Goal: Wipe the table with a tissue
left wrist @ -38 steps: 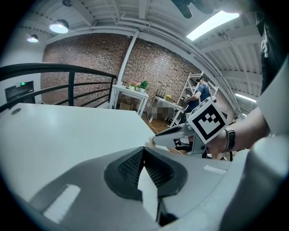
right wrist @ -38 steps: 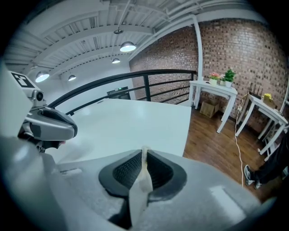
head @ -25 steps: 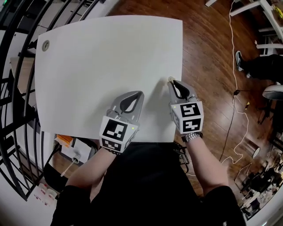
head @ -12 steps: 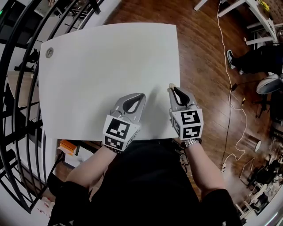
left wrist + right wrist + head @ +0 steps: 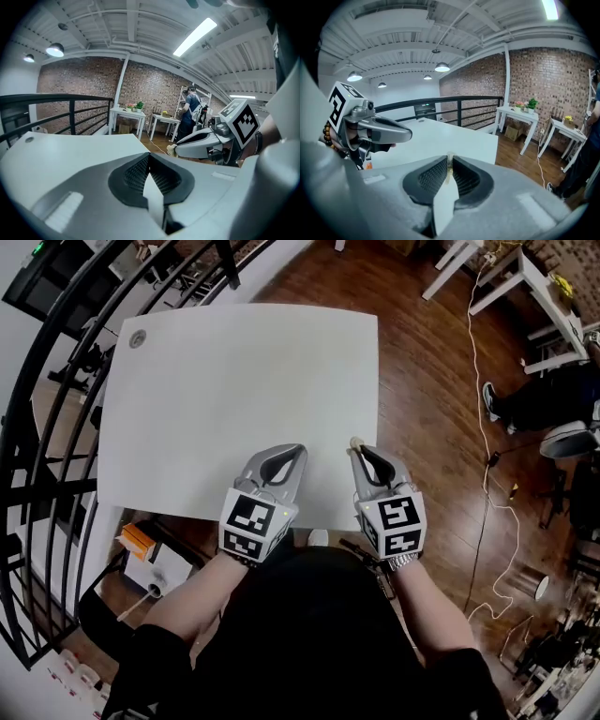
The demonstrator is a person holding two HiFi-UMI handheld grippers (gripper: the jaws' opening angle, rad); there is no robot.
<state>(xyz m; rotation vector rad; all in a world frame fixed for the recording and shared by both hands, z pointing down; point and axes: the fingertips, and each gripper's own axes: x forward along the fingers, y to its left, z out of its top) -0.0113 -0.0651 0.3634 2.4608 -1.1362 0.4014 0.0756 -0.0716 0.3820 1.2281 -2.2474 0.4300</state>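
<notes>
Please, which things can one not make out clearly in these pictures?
- tissue: the shut jaws of the right gripper hide most of it, in the head view and the right gripper view.
- Whether the tissue touches the table: the head view looks from above.
- round thing at the table's far corner: too small, head view.

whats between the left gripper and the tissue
Only bare table, seen in the head view; the left gripper and tissue are apart.

A brick wall (image 5: 84, 89), dark wooden floor (image 5: 422, 409) and black railing (image 5: 61, 97).

Left tongs (image 5: 298, 452) closed; right tongs (image 5: 359, 450) pinching tissue (image 5: 355, 442).
</notes>
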